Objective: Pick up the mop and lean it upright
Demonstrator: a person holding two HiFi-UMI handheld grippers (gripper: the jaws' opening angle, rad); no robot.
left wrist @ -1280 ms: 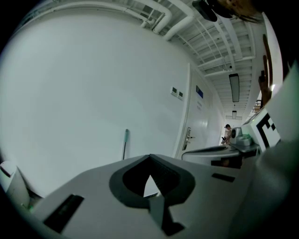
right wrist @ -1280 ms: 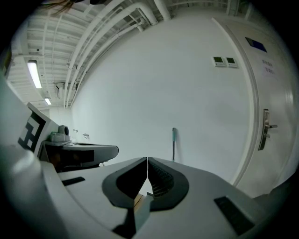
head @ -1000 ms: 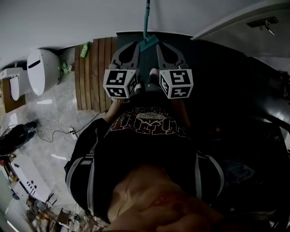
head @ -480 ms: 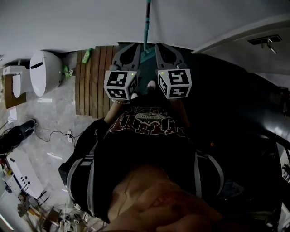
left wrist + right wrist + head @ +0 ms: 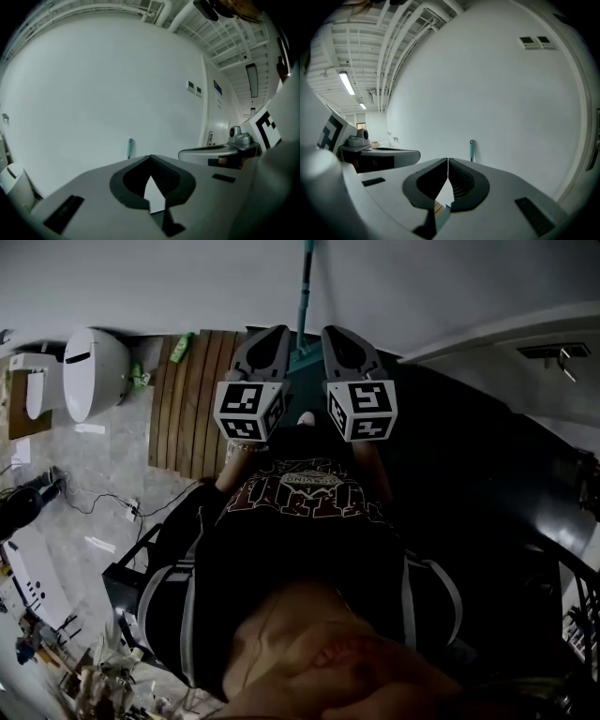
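The mop leans upright against the white wall, its teal handle [image 5: 305,287] rising straight up and its teal head [image 5: 300,354] low between the two grippers. My left gripper [image 5: 273,330] and right gripper [image 5: 334,330] are held side by side in front of the mop, apart from it, both shut with nothing in them. In the left gripper view the handle's top [image 5: 130,147] shows just above the closed left gripper [image 5: 150,157]. The right gripper view shows the handle [image 5: 472,149] beyond the closed right gripper [image 5: 448,160].
A wooden slat mat [image 5: 192,399] lies left of the mop, with a green bottle [image 5: 180,345] at its far end. A white toilet [image 5: 94,371] stands further left. Cables [image 5: 112,512] trail over the pale floor. A white ledge [image 5: 506,334] runs along the right.
Both grippers have moved together, still shut and side by side. Less of the mop head shows between them. The mop has stayed against the wall.
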